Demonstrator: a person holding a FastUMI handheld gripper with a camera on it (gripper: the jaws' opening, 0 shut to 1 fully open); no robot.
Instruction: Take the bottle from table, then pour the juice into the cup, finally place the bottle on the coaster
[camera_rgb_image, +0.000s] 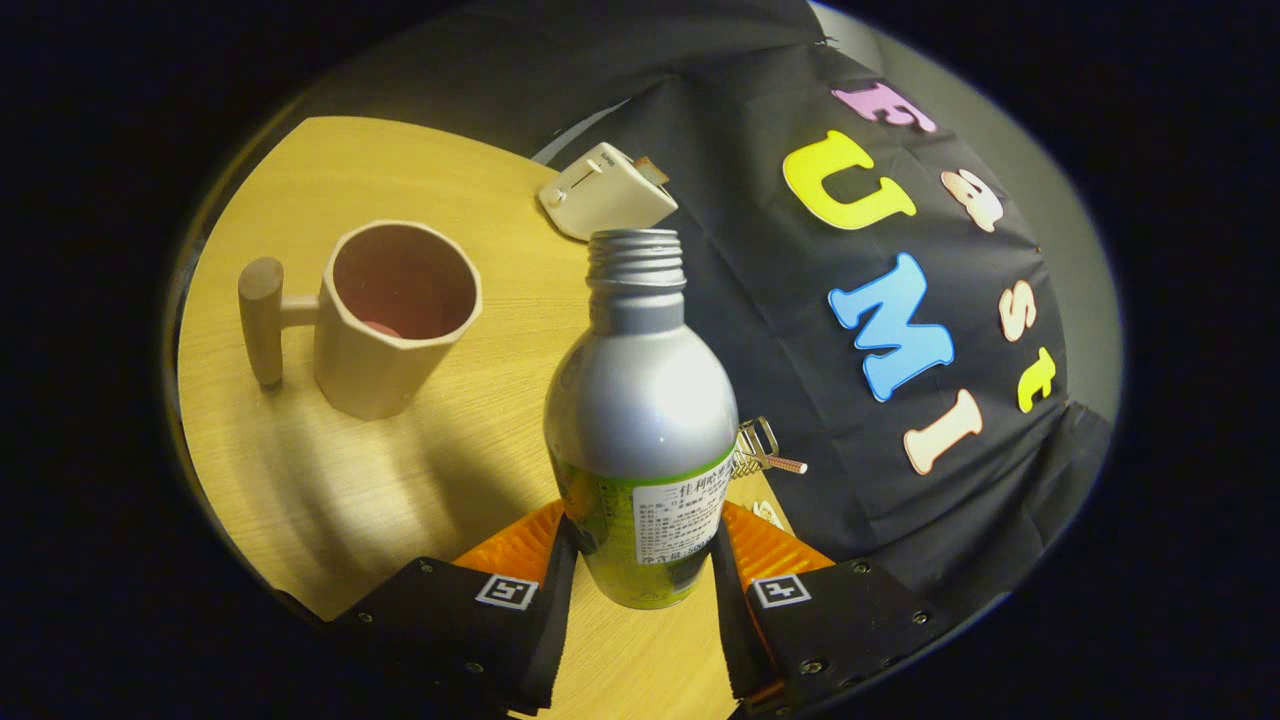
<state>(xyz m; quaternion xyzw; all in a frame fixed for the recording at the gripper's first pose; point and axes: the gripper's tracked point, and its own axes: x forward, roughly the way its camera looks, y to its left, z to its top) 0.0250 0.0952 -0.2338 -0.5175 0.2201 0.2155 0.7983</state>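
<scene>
A silver aluminium bottle (640, 420) with a green and white label and an uncapped threaded neck stands between my fingers, and my gripper (640, 560) is shut on its lower body, one pad on each side. The whole view is tilted, so the bottle appears lifted off the wooden table (330, 490). Beyond the fingers and to the left stands a beige faceted cup (395, 315) with a wooden peg handle; something reddish shows at its bottom.
A small white toaster (603, 190) sits at the table's far edge, behind the bottle's neck. A metal wire tool with a striped handle (762, 452) lies by the table edge to the right of the bottle. The booth's black cloth wall hangs right behind.
</scene>
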